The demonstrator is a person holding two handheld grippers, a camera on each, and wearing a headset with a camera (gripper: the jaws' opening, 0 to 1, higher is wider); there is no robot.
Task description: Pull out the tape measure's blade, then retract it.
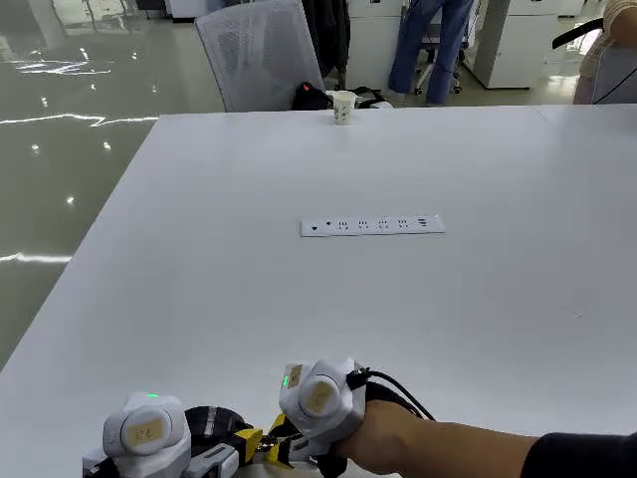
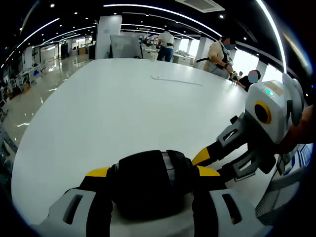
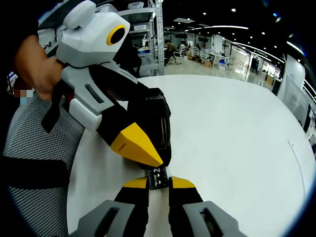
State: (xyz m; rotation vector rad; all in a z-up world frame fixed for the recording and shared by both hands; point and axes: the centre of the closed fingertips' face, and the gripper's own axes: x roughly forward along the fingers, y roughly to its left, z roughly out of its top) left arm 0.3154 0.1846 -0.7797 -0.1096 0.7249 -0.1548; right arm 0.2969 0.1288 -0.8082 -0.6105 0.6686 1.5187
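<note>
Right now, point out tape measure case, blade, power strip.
tape measure case (image 2: pixel 148 182), left gripper view, black top.
blade (image 3: pixel 156 174), right gripper view, printed end.
power strip (image 1: pixel 372 226), head view, middle of face.

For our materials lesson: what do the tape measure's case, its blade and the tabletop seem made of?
Case: likely black plastic or rubber, matte with soft highlights.
Blade: thin dark strip with printed numerals, probably coated metal.
Tabletop: smooth, even white surface, possibly laminate.
</note>
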